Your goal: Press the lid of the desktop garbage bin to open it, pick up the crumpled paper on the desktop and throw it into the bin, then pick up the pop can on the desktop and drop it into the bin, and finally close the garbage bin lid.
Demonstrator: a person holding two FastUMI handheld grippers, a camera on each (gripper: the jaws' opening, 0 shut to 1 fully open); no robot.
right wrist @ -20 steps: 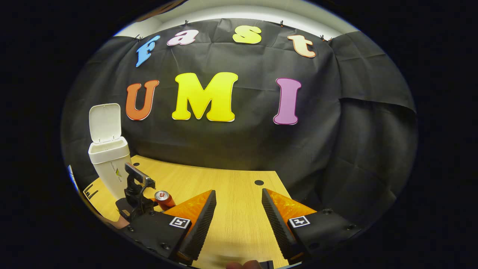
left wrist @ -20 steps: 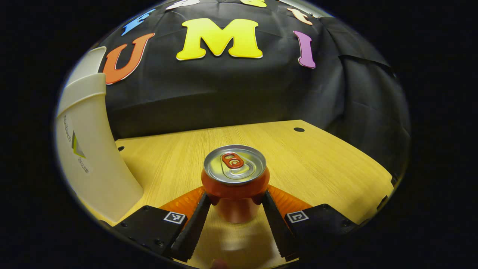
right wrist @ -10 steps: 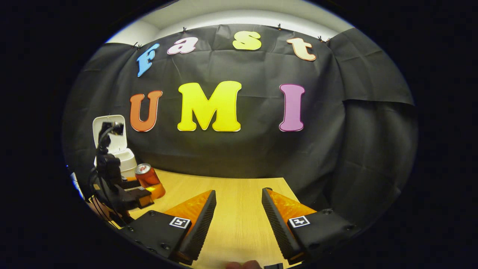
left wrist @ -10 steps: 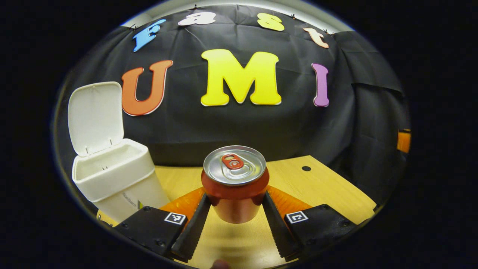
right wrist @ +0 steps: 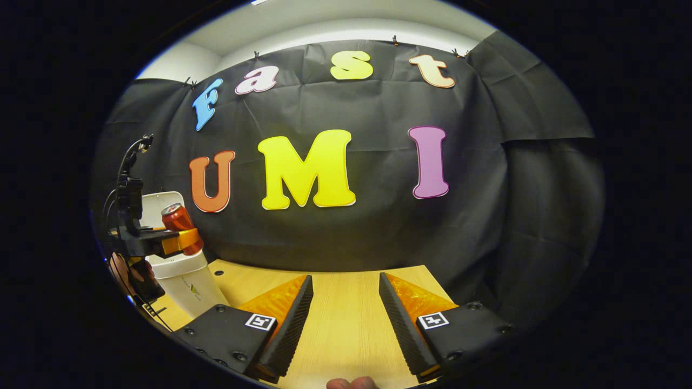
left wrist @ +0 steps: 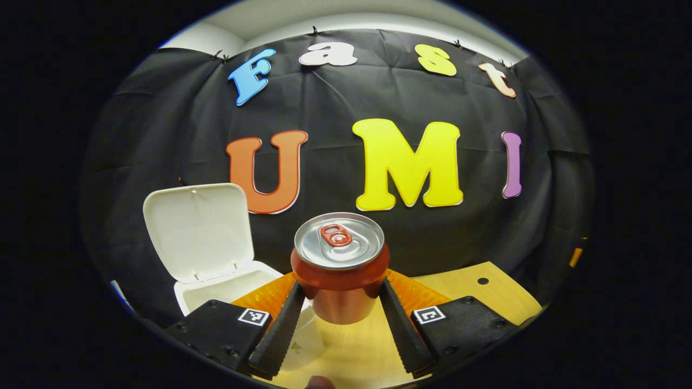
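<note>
Left gripper view: left claw (left wrist: 339, 302) clamped on pop can (left wrist: 339, 265) — red, upright, undented, silver top — raised off the bench (left wrist: 486, 294) over the last second, now beside the bin (left wrist: 238, 283), lid (left wrist: 199, 232) up.

Right gripper view: can carried from bench level to bin-mouth height, so the drop is near; right claw (right wrist: 343, 308) apart, holding nothing.

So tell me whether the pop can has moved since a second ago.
Yes. In the right gripper view the pop can has risen from the desktop to above the bin.
</note>
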